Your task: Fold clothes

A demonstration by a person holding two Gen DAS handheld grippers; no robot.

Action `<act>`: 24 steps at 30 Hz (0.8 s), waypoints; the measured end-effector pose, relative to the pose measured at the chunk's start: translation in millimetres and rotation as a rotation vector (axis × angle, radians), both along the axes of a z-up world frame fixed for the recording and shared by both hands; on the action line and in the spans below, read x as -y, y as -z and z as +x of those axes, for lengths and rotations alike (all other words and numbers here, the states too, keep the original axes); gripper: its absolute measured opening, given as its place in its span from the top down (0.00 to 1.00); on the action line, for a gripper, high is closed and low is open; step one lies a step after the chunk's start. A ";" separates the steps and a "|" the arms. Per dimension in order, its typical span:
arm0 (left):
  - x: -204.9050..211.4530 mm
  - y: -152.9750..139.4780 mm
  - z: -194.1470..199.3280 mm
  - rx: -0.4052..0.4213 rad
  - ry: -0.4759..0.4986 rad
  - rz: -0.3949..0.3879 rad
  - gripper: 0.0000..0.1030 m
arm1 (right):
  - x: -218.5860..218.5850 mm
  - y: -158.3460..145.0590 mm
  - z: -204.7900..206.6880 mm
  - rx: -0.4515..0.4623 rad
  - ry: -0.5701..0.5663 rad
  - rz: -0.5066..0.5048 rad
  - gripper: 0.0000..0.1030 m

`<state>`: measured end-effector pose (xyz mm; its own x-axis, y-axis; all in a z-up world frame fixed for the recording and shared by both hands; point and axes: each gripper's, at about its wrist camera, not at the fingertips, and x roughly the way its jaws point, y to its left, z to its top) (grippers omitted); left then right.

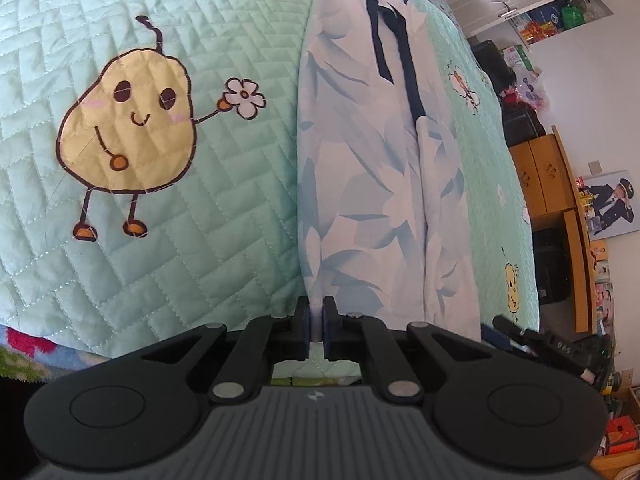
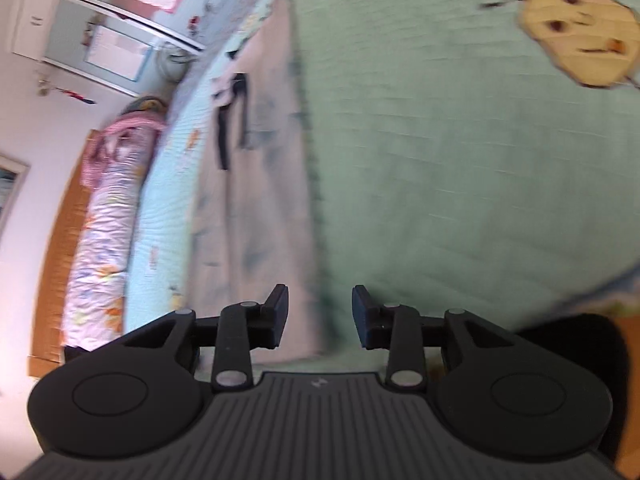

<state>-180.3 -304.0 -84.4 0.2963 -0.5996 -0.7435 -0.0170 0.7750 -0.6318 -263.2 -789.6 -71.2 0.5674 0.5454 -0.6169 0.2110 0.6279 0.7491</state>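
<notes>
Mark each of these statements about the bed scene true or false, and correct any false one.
1. The left gripper is shut on the pale floral garment. True.
2. The right gripper is clamped on the garment. False: it is open, with nothing gripped.
3. The garment lies on a green quilted bedspread. True.
4. The garment's ties are bright red. False: they are dark navy.
5. A yellow cartoon figure on the bedspread holds a flower. True.
</notes>
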 end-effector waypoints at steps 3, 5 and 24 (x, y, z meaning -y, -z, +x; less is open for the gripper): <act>-1.8 3.4 0.0 -0.015 -0.003 -0.005 0.95 | -1.0 15.9 -0.6 -0.021 -0.010 0.060 0.63; -4.2 5.5 0.4 -0.026 -0.012 -0.020 0.95 | -9.1 23.5 3.3 -0.026 -0.028 0.094 0.64; -2.8 6.1 3.2 0.002 0.074 -0.014 0.95 | -29.6 26.9 9.5 -0.014 -0.168 0.022 0.95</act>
<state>-177.2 -301.2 -90.5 0.2526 -0.6299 -0.7344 0.0411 0.7653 -0.6423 -253.7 -759.9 -98.0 0.4584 0.6454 -0.6110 0.1149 0.6386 0.7609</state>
